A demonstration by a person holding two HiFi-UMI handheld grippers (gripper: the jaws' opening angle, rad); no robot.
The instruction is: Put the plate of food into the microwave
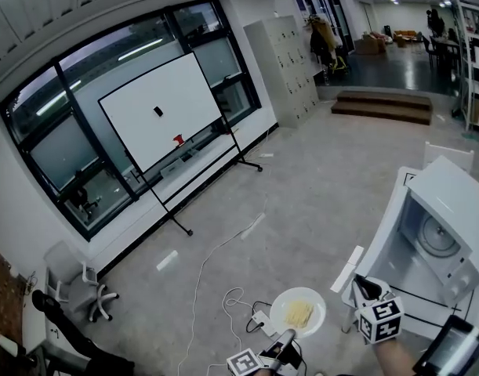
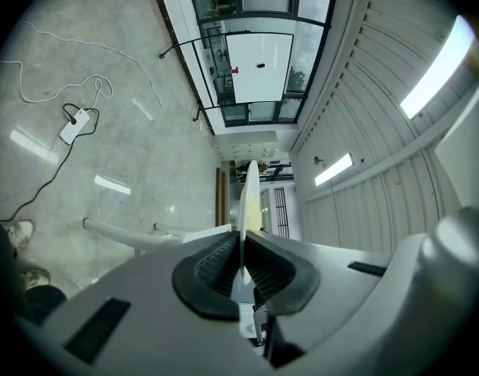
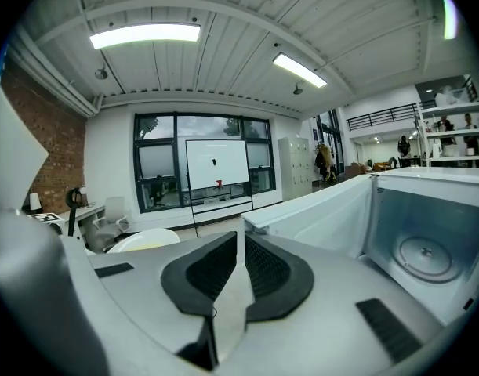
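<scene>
A white plate with yellow food on it hangs over the floor at the bottom of the head view. My left gripper is shut on its near rim. In the left gripper view the plate shows edge-on, clamped between the black pads. The white microwave stands at the right with its door swung open and its turntable showing. My right gripper is beside the door's edge, right of the plate; its jaws are shut with nothing between them.
A whiteboard on a wheeled stand stands by the windows. Cables and a power strip lie on the floor under the plate. An office chair is at the left, lockers and steps at the back.
</scene>
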